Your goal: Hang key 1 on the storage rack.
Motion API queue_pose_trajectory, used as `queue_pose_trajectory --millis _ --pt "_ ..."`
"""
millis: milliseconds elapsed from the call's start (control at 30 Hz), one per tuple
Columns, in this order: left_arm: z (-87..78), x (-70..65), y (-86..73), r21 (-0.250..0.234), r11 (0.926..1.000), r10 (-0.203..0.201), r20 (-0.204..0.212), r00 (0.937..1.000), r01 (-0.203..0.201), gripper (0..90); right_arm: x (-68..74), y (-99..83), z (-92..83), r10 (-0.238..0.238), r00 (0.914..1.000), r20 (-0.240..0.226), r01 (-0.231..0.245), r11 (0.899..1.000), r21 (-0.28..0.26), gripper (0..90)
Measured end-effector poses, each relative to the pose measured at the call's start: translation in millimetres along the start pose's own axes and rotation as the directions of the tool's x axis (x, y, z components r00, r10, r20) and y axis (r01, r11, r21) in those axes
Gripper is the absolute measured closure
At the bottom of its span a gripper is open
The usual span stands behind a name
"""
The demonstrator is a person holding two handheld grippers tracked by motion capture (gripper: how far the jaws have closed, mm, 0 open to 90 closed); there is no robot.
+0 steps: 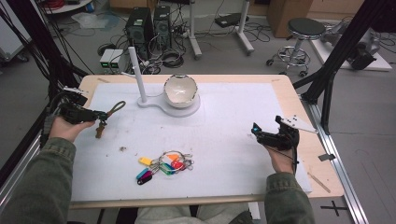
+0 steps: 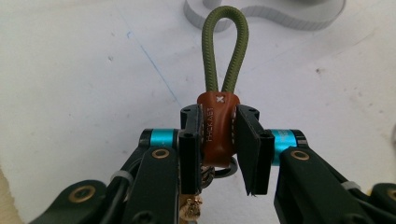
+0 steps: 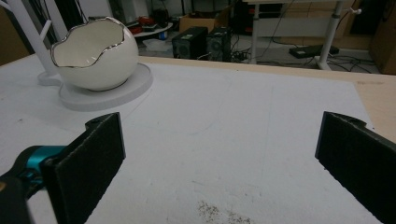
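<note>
High view: left gripper (image 1: 103, 114) holds a keychain (image 1: 106, 116) off the mat (image 1: 233, 121), olive loop (image 1: 116, 108) sticking out past the fingertips toward the stand (image 1: 140, 84), brown tab and metal bits hanging just below them. The peg stand and eggshell bowl (image 1: 180, 90) share one white base, ahead of the fingers. Right gripper (image 1: 259, 133) rests low on the mat, well apart from the keychain; a heap of colored key tags (image 1: 163, 165) lies between the two hands, nearer the person. Left gripper view: pads (image 2: 190, 135) clamp the leather tab (image 2: 217, 128) from both sides; loop (image 2: 226, 46) stands straight up beyond the tips, ring and a small brass charm below them. Grip sits on the tab, not the cord, so the loop is free. Right gripper view: jaws wide apart, nothing between the pads (image 3: 100, 144); bowl (image 3: 93, 53) far ahead to the left of them. Judgement: step in hand is carrying the keychain to the stand, probably to hang it. To do it well, keep the clamp firm on the tab, keep the loop open and facing the peg, approach from above, lower the loop over the peg before releasing. Risk: tab slipping or the loop twisting flat.
</note>
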State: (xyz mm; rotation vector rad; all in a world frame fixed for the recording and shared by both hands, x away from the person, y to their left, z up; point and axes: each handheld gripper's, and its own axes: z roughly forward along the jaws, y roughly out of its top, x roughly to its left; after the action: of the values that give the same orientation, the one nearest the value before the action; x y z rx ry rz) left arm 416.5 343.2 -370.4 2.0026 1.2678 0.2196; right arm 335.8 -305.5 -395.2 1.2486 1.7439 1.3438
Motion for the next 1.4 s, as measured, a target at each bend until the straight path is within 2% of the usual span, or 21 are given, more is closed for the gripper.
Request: queue_pose_trajectory --millis 167,367,633,900,1067,1167,1400 --pt "-9.5 -0.5 9.5 -0.035 0.9992 -0.019 0.0 0.9998 0.019 72.2 0.0 0.0 0.0 -0.001 1.0 0.001 0.001 1.0 -0.002 0.6" --pt "-18.4 -2.4 25.9 -0.051 0.9987 -0.006 -0.009 0.9999 0.006 72.2 0.7 -0.1 0.3 -0.003 1.0 -0.002 0.003 1.0 0.004 0.6" --pt "-32.8 -2.8 46.4 -0.083 0.9965 -0.011 -0.017 0.9998 0.01 72.2 0.4 -0.1 0.2 -0.004 1.0 -0.001 0.004 1.0 0.002 0.6" --pt "-44.5 -9.9 69.3 -0.115 0.9933 -0.002 -0.02 0.9998 0.0 72.2 0.6 -0.4 0.8 -0.006 1.0 -0.003 0.006 1.0 0.004 0.6" --pt "-47.0 -12.3 79.1 -0.133 0.9911 -0.009 -0.015 0.9999 0.007 72.3 0.5 -0.3 -0.3 0.0 1.0 -0.005 0.0 1.0 0.002 0.6" --pt "-46.9 -12.4 86.0 -0.125 0.9921 -0.002 -0.03 0.9995 -0.002 72.3 0.9 -0.5 -0.2 -0.006 1.0 -0.007 0.006 1.0 0.004 0.6" --pt "-44.3 -5.0 97.1 -0.131 0.9913 -0.014 -0.017 0.9998 0.011 72.5 0.5 -1.5 0.1 -0.01 0.9999 -0.007 0.01 1.0 0.011 0.6"
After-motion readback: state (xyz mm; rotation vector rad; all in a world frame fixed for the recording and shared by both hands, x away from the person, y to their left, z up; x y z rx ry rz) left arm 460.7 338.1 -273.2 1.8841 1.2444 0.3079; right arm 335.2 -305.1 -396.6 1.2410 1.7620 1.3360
